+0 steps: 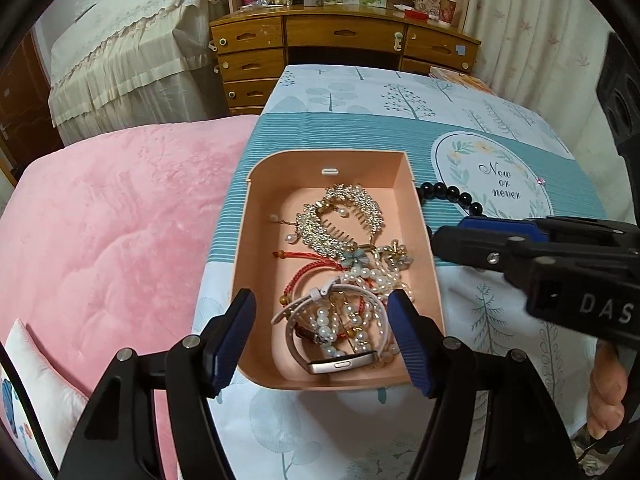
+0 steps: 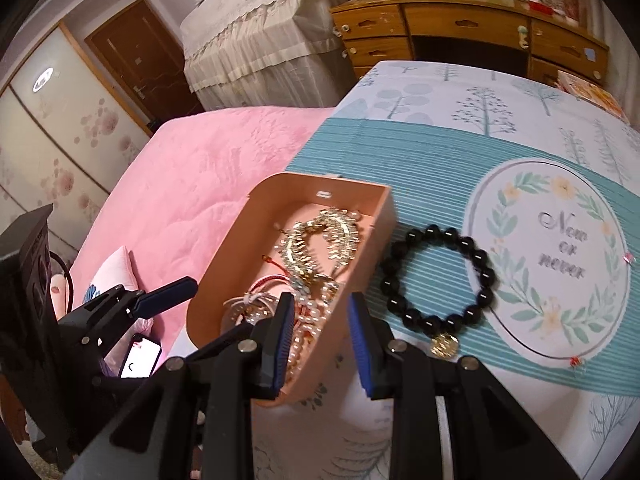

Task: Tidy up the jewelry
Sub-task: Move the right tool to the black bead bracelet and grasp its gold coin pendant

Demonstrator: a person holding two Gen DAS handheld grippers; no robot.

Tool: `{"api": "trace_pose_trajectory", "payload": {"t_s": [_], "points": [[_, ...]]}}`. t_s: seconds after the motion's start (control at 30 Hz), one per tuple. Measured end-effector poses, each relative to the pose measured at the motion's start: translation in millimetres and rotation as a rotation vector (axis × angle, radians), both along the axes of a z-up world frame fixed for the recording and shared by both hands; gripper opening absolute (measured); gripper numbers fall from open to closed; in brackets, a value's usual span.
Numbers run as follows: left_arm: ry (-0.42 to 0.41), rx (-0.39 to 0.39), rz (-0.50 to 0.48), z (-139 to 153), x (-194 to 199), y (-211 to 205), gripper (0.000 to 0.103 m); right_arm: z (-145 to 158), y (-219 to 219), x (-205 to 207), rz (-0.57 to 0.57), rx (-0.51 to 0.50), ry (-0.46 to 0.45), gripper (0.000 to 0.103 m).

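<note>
Bedroom setting: a tabletop (image 2: pixel 440 160) under a tree-print cloth carries a pink box (image 1: pixel 260 280) already holding pearls, a comb and a watch. One black bead bracelet (image 2: pixel 438 276) lies flat on the cloth, outside the box and just beside its right wall. Right claw (image 2: pixel 320 344) is open and empty, straddling that wall, with the bracelet ahead and to its right. Left claw (image 1: pixel 320 336), open and empty over the box's near end, is judged the farther one.
</note>
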State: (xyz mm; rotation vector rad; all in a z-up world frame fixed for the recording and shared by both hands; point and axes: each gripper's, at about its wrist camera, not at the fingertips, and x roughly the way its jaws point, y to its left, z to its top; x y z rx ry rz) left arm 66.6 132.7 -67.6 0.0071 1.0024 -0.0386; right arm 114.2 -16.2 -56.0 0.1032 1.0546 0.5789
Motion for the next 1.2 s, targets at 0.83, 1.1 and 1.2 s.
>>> {"api": "trace_pose_trajectory", "payload": {"t_s": [0.83,1.1,1.2], "points": [[-0.036,-0.018,-0.120,2.8,-13.7,-47.2,0.067,-22.8,-101.2,-36.9,-0.155,-0.053,-0.047,0.028],[-0.032,-0.012,-0.153,-0.8,-12.2,-59.9,0.067,-40.8,-92.8,-31.8,-0.103,-0.079,-0.022,0.028],[-0.032,0.000,-0.166,-2.9,-12.5,-64.2,0.072,-46.3,-84.1,-30.0,-0.071,-0.093,-0.021,0.028]]}}
